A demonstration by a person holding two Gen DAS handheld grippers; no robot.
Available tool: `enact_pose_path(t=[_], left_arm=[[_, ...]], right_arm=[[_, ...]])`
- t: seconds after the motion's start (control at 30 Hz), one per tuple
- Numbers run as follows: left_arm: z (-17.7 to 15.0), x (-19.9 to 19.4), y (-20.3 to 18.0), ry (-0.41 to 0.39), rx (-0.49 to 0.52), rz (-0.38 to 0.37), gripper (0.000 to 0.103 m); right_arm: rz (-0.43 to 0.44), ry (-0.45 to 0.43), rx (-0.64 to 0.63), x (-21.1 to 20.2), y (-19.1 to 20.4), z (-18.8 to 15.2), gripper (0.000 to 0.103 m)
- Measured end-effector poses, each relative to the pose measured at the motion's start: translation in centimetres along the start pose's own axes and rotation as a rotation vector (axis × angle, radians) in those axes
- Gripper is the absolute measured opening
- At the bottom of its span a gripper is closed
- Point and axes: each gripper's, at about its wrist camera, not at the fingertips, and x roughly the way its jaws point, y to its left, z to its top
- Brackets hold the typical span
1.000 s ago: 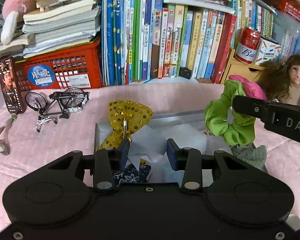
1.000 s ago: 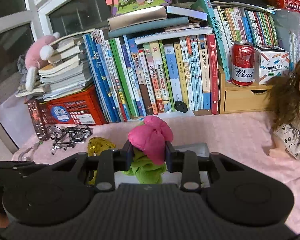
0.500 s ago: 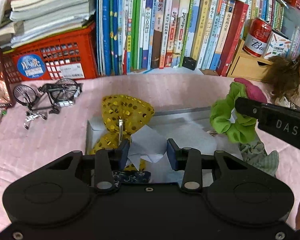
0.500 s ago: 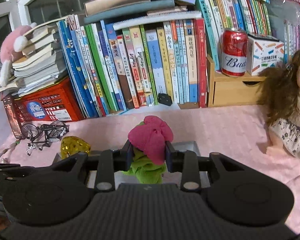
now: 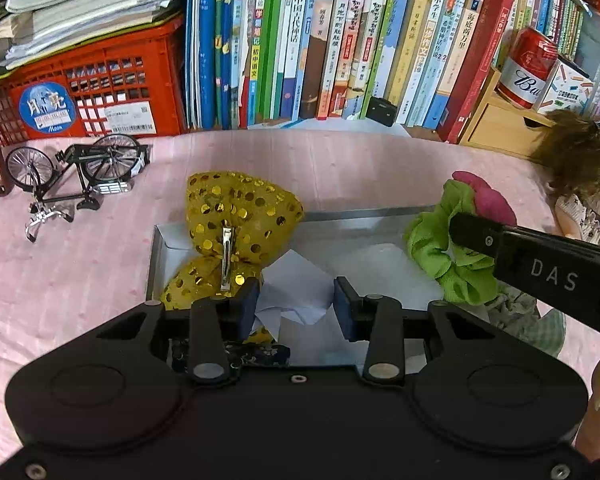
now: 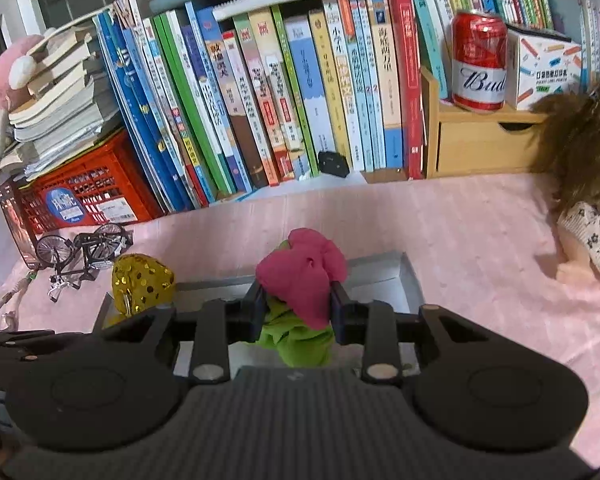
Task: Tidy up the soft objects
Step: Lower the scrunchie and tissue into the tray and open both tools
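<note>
Right tongs carry a scrunchie over the box; left tongs pinch white paper.

The right tongs (image 6: 296, 306) are clenched on a pink-and-green scrunchie (image 6: 302, 270), held above the right part of the open grey box (image 5: 364, 216). The left tongs (image 5: 294, 300) hang over the box's near side with a fold of white paper (image 5: 296, 288) between their pads; whether they press it I cannot tell. A gold sequin bow (image 5: 236, 216) leans on the box's left end, a dark floral cloth (image 5: 260, 354) below it. On the pink surface (image 5: 84, 248) stand a toy bike (image 5: 76, 172) to the left and a doll (image 6: 584, 200) to the right, with books (image 5: 340, 40), a red crate (image 5: 88, 88) and a can (image 6: 478, 68) behind.
</note>
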Motion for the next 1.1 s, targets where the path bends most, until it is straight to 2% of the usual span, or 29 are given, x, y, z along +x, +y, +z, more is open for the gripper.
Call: enact_pose_path(t=[0.47, 0.77, 0.93, 1.1], left_arm=[[-0.3, 1.6, 0.1, 0.033, -0.005, -0.018, 0.038], [-0.3, 2.2, -0.2, 0.035, 0.008, -0.009, 0.04], [-0.4, 2.2, -0.2, 0.031, 0.008, -0.002, 0.044], [-0.5, 1.9, -0.3, 0.024, 0.02, 0.017, 0.051]], right_arm=[[-0.019, 0.114, 0.006, 2.9, -0.6, -0.3, 0.037], [-0.005, 0.149, 0.027, 3.9, -1.1, -0.8, 0.04], [-0.006, 0.154, 0.028, 4.0, -1.3, -0.8, 0.057], [0.001, 0.162, 0.053, 3.7, -1.9, -0.8, 0.066]])
